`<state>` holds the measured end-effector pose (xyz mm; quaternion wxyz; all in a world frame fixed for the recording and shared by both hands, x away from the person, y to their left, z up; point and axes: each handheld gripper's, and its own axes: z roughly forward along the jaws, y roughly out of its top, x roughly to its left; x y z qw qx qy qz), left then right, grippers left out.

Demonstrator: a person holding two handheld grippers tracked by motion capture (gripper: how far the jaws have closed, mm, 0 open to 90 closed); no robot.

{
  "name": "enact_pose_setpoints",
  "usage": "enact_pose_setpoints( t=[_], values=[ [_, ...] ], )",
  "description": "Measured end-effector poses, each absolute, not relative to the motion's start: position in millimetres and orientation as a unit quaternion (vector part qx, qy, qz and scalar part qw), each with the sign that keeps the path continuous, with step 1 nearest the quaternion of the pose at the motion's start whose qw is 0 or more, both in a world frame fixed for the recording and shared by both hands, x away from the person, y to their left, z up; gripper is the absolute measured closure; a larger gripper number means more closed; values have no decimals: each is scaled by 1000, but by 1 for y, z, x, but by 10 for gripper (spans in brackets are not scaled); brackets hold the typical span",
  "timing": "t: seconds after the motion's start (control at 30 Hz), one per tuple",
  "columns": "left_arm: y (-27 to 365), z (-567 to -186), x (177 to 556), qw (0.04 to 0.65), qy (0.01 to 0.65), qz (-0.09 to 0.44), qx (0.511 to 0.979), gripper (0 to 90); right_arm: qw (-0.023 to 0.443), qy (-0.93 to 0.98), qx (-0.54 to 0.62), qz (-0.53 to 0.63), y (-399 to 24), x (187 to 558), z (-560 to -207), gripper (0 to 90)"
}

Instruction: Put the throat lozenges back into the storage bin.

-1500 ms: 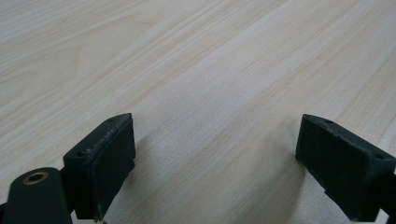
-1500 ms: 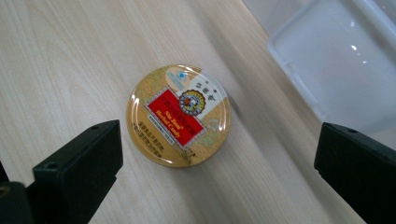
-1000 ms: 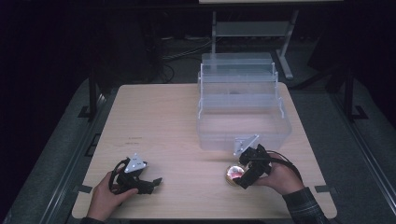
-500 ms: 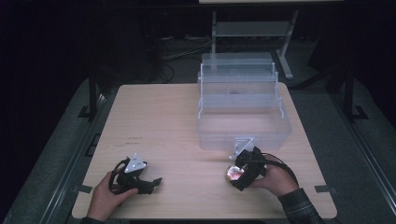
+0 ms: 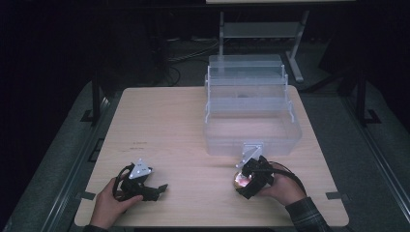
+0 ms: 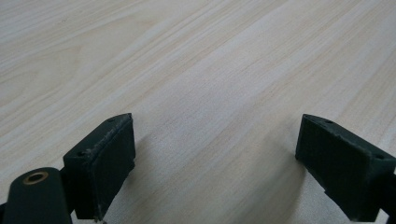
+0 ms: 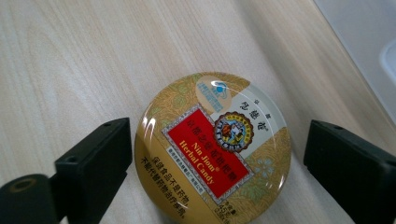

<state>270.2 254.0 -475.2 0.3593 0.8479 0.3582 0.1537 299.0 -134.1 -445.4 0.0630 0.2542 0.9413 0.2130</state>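
the right gripper [image 7: 215,163] stands wide over a round gold candy tin [image 7: 212,147] (label reads "nin jiom herbal candy"), which lies flat on the table [image 5: 183,125] between its jaws, the left one touching or nearly so. the left gripper [image 6: 215,163] gapes over bare wood. a clear plastic box [image 5: 251,116] sits just beyond the right gripper.

Dim, dark surroundings; lit table [image 5: 183,125]; glare on the candy tin [image 7: 212,149]; soft jaw shadows.
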Motion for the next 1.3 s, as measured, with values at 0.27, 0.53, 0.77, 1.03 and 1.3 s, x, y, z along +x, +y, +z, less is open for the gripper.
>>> enact_pose_setpoints(
  t=[0.27, 0.53, 0.77, 1.03, 1.3],
  values=[
    [254, -475, 270, 359, 358, 154, 848, 112, 60, 942, 252, 212, -135, 299, -448, 130],
    [254, -475, 270, 359, 358, 154, 848, 112, 53, 944, 249, 212, -136, 299, -449, 169],
    [254, -475, 270, 359, 358, 154, 848, 112, 49, 944, 248, 214, -137, 298, -449, 193],
    [254, -475, 270, 359, 358, 154, 848, 112, 41, 944, 248, 214, -137, 298, -447, 195],
    [254, -475, 270, 359, 358, 154, 848, 112, 40, 944, 248, 214, -137, 297, -445, 195]
  ],
)
